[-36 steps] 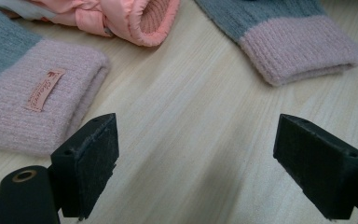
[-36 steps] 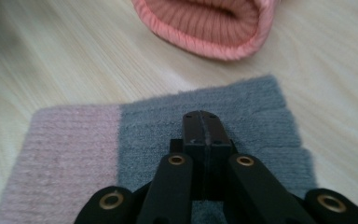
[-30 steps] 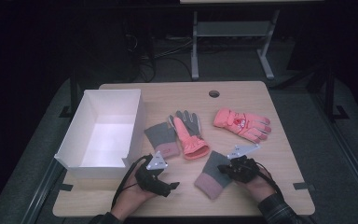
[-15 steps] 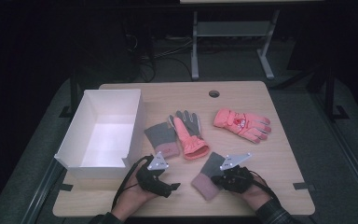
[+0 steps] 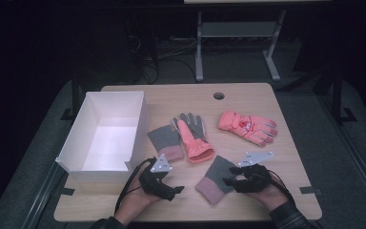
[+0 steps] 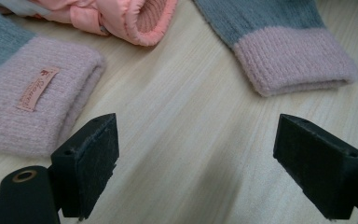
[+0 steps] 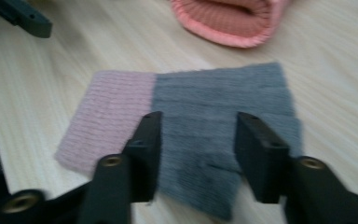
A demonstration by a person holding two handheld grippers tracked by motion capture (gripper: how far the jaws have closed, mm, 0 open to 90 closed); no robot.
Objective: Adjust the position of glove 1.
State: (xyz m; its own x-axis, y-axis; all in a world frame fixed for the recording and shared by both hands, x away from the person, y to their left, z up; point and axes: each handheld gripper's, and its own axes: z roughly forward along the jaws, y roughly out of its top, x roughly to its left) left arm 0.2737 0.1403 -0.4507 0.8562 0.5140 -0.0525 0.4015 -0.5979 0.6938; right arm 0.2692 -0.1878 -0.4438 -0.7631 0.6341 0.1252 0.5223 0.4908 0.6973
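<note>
Right hand-held gripper sits over the grey-and-pink knit glove at the near edge of the tabletop, and its jaws have just been opening: in the right gripper view they stand apart above the grey part of the glove, the fabric lying flat on the wood between them, pads not pressing on it. So that glove is loose, resting on the tabletop with its pink cuff pointing toward the person.

Over on the other side, the left hand-held gripper lies low near the front edge, jaws spread wide with bare wood between them (nothing in its grasp). In the left gripper view the pink cuff of a second grey-and-pink glove, with a small sewn label, lies to the left of its jaws, and the cuff of the first glove lies to the upper right.

Farther back, a salmon glove lying on a grey glove sits mid-table, just beside the second knit glove. Another salmon glove lies well apart to the right. The white box stands open at the left side of the tabletop.
</note>
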